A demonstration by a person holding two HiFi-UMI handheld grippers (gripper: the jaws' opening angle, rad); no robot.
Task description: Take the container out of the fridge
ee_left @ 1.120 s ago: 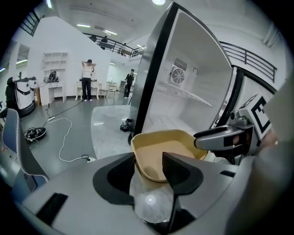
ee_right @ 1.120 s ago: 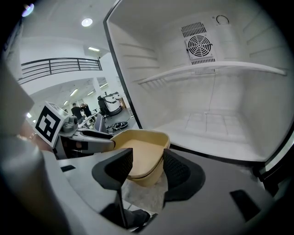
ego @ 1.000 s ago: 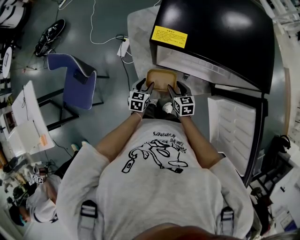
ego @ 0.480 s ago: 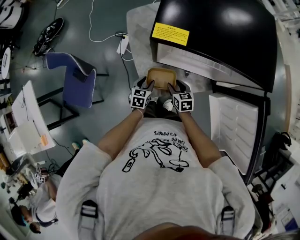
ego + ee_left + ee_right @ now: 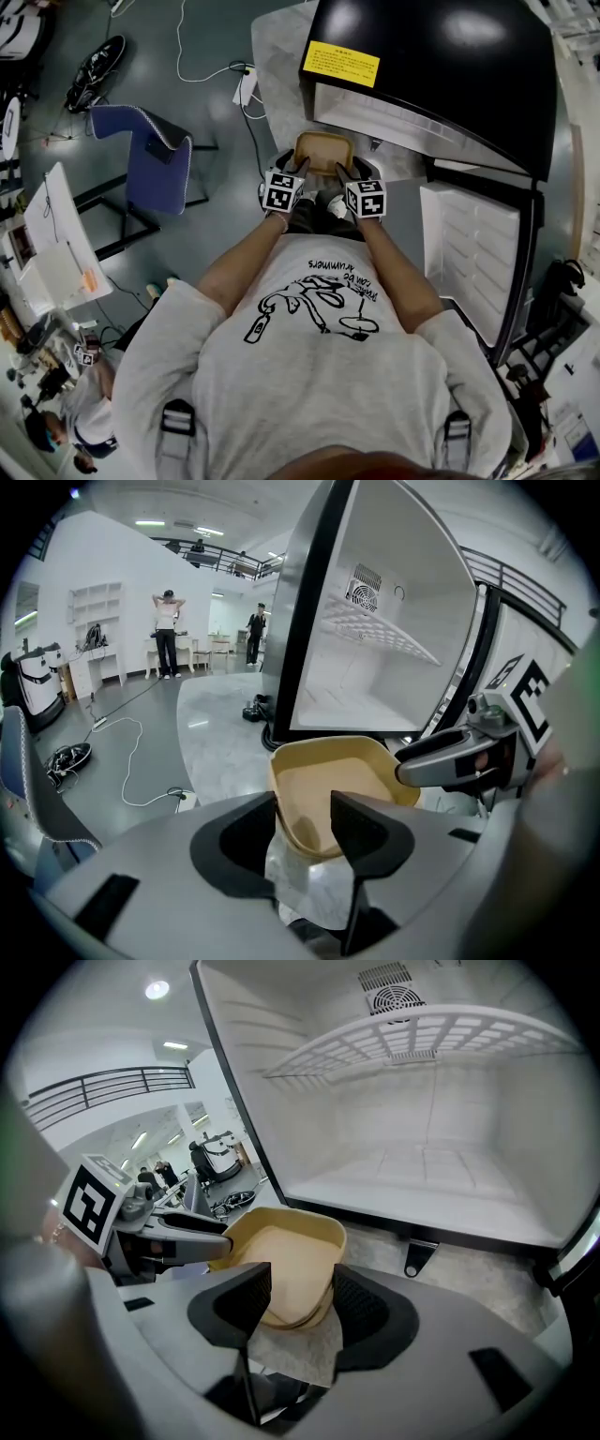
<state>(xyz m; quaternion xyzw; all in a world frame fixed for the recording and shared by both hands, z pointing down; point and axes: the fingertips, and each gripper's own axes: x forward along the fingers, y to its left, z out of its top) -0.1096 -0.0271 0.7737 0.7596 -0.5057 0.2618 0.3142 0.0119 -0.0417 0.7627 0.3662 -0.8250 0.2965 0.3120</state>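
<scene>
Both grippers are on the container (image 5: 323, 150), one on each side. It's a tan, shallow tub with rounded corners.

My left gripper (image 5: 305, 813) has its jaws fairly wide. They clamp the near left corner of the tub, one jaw outside the wall and one inside. My right gripper (image 5: 302, 1302) does the same on the near right corner. Its outer jaw sits against the tub wall and its other jaw is over the inside. From each gripper view I see the other gripper's finger reaching onto the opposite rim.

The container is out of the fridge (image 5: 441, 56). It hangs in the air just in front of the open compartment, held level between the two grippers. It's above the pale marbled floor patch (image 5: 277, 56) the fridge stands on, and it touches nothing but the jaws. In the head view the tub sits between the two marker cubes, close to my body, with the fridge's dark top beyond it.

The fridge door (image 5: 469, 253) is swung open to my right, white inner side showing. Inside, the white cavity has a wire shelf (image 5: 422, 1044) up high and a round vent on the back wall.

A blue chair (image 5: 150, 159) stands well off to my left on the grey floor. A white cable (image 5: 131, 761) snakes across the floor on that side, and people stand far back in the room.
</scene>
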